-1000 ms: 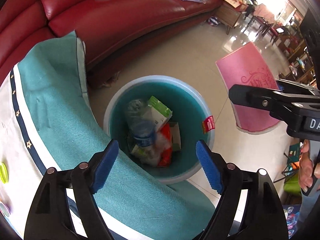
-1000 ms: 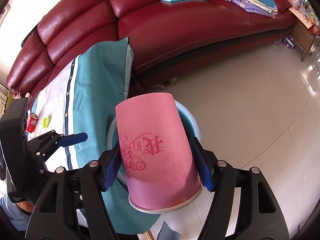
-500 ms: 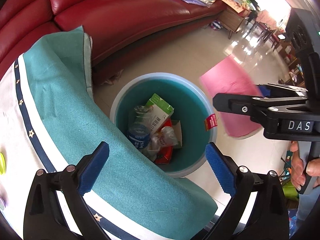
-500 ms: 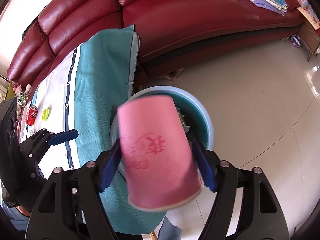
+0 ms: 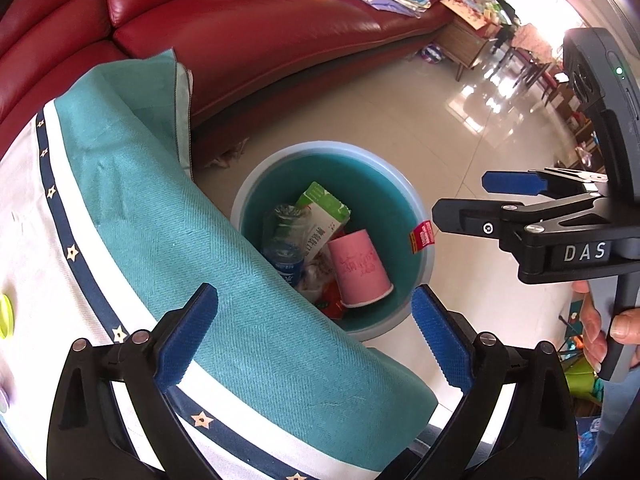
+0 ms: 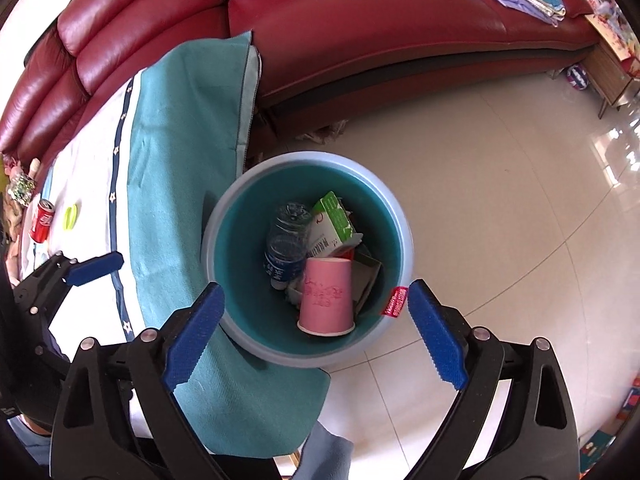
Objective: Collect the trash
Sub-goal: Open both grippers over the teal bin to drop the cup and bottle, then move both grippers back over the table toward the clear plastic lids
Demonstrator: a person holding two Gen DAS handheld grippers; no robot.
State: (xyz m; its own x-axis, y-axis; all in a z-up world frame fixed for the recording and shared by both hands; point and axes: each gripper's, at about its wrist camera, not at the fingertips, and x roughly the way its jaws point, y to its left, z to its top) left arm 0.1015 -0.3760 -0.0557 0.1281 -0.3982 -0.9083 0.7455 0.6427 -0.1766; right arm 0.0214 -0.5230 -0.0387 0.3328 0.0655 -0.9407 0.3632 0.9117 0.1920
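Right gripper (image 6: 314,336) points steeply down over the bin (image 6: 400,216), jaws spread wide and just been opening; nothing between the blue pads (image 6: 434,338), which touch nothing. The pink cup (image 6: 326,294) lies inside the bin on top of the other trash, on its side, open rim toward the near wall, clear of both pads. Beside the cup in the bin: a clear bottle (image 6: 286,246) with a blue label and a green-and-white carton (image 6: 334,220), the carton leaning over the cup's base. A red tag (image 6: 395,301) hangs on the bin's inner wall, near the right pad in the picture. Left gripper (image 5: 314,334) is also spread wide, empty, its pads (image 5: 186,336) over the edge of the table's teal cloth (image 5: 160,220) and the bin's near rim (image 5: 416,200); whether they touch the cloth I cannot tell. In the left view the cup (image 5: 360,268) shows the same way, low in the bin. The bin stands on the tile floor (image 6: 500,200), against the corner of the draped table. Farther along the table: a red can (image 6: 42,220) and a small yellow-green lid (image 6: 71,216), near its far edge. A red sofa (image 6: 360,20) runs behind.
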